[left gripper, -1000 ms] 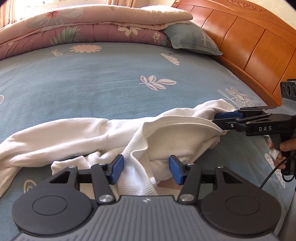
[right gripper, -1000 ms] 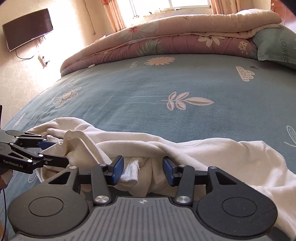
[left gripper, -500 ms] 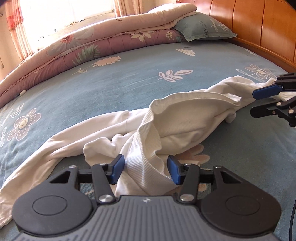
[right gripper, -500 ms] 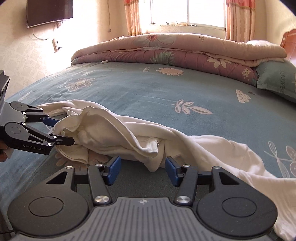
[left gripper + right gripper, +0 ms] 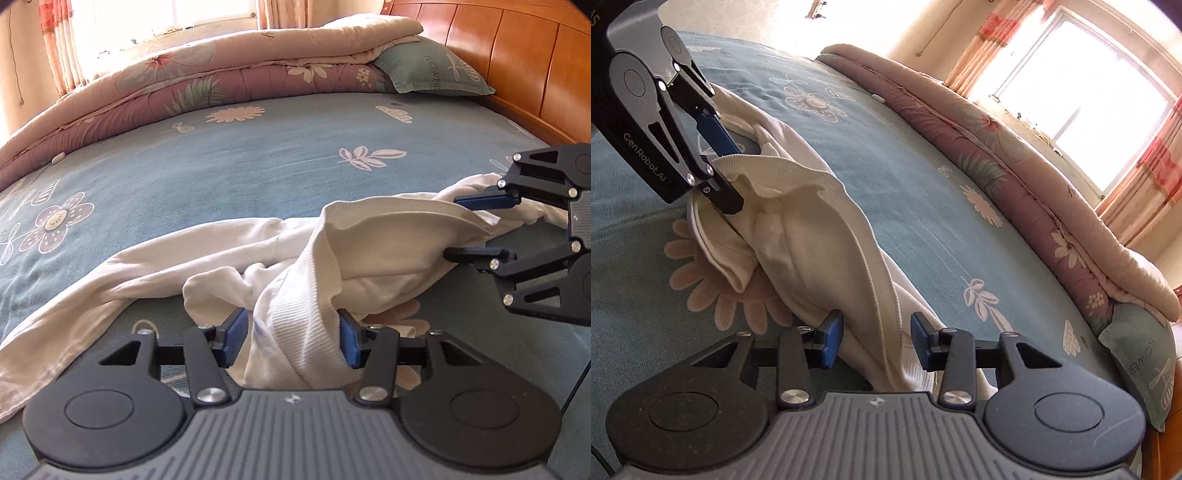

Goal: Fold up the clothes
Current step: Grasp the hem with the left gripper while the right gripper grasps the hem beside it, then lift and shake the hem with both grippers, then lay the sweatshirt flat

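A white garment (image 5: 369,251) lies crumpled on the blue flowered bedsheet (image 5: 258,166), one long part trailing to the left. Its ribbed hem (image 5: 295,325) fills the gap between the blue pads of my left gripper (image 5: 291,341), which is shut on it. In the right wrist view the same hem (image 5: 820,177) runs raised off the bed from the left gripper (image 5: 738,177) down to my right gripper (image 5: 877,341). The right gripper's jaws are closing with fabric between them but not visibly pinched. In the left wrist view the right gripper (image 5: 453,227) has one finger above the cloth and one below.
Folded quilts (image 5: 221,74) and a blue-green pillow (image 5: 432,70) lie along the far side of the bed. A wooden headboard (image 5: 517,62) rises on the right. A bright window (image 5: 1078,85) with curtains is behind. Blue sheet stretches beyond the garment.
The right gripper has rolled, so its fingers now stand one above the other, and has come closer along the hem with its jaws narrower. The hem between the grippers stands higher.
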A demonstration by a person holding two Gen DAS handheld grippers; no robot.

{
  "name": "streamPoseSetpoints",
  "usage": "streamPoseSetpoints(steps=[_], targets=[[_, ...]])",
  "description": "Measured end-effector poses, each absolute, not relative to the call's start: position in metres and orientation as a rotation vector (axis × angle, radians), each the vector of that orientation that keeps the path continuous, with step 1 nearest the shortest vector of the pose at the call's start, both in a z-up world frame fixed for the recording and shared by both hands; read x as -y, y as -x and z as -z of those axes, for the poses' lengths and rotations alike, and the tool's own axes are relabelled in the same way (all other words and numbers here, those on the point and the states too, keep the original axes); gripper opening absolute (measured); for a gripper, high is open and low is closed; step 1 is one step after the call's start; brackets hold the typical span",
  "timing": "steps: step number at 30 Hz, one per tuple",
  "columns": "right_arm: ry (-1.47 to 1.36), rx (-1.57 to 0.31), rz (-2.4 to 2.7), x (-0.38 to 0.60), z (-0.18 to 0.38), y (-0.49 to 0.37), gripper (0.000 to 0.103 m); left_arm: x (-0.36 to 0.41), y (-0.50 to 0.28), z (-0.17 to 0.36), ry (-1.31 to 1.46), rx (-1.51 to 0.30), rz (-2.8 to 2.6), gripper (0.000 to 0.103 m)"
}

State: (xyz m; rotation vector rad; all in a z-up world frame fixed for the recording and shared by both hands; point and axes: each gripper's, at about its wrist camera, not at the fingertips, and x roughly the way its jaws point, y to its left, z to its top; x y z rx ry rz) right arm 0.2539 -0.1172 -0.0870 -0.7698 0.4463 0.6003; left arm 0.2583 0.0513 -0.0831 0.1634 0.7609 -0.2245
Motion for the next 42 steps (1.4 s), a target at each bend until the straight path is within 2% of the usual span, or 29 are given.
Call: streamPoseSetpoints(steps=[1, 2, 3, 5, 11, 12, 13, 19, 26, 33, 40, 42], targets=[[0.777, -0.447, -0.597, 0.115, 0.087, -0.254, 0.045, -0.049, -0.260, 0.084, -0.170, -0.762, 0.216, 0.050], [0.788, -0.444, -0.589, 0.113, 0.087, -0.254, 0.037, -0.048, -0.261, 0.084, -0.177, -0.764, 0.206, 0.046], [0.800, -0.447, -0.582, 0.114, 0.088, -0.254, 0.033, -0.048, -0.261, 0.084, -0.183, -0.767, 0.198, 0.035], [0.817, -0.459, -0.575, 0.117, 0.090, -0.254, 0.024, -0.050, -0.256, 0.083, -0.205, -0.762, 0.190, 0.031], [0.842, -0.468, -0.572, 0.120, 0.097, -0.255, 0.025, -0.049, -0.247, 0.090, -0.261, -0.770, 0.194, 0.028], [0.844, -0.474, -0.579, 0.118, 0.096, -0.254, 0.020, -0.048, -0.247, 0.091, -0.269, -0.766, 0.192, 0.020], [0.846, -0.481, -0.585, 0.116, 0.096, -0.252, 0.010, -0.049, -0.246, 0.090, -0.271, -0.764, 0.188, 0.016], [0.837, -0.460, -0.595, 0.130, 0.068, -0.227, 0.007, -0.066, -0.233, 0.070, -0.273, -0.766, 0.226, 0.008], [0.837, -0.485, -0.653, 0.153, 0.034, -0.178, 0.007, -0.068, -0.193, 0.033, -0.383, -0.717, 0.283, 0.007], [0.770, -0.594, -0.751, 0.170, 0.012, -0.127, 0.007, -0.051, -0.139, 0.010, -0.561, -0.733, 0.424, 0.006], [0.708, -0.767, -0.867, 0.182, 0.010, -0.089, 0.007, -0.037, -0.084, 0.015, -0.685, -0.792, 0.558, 0.006], [0.705, -0.818, -0.894, 0.184, 0.014, -0.079, 0.007, -0.033, -0.072, 0.021, -0.703, -0.819, 0.594, 0.003]])
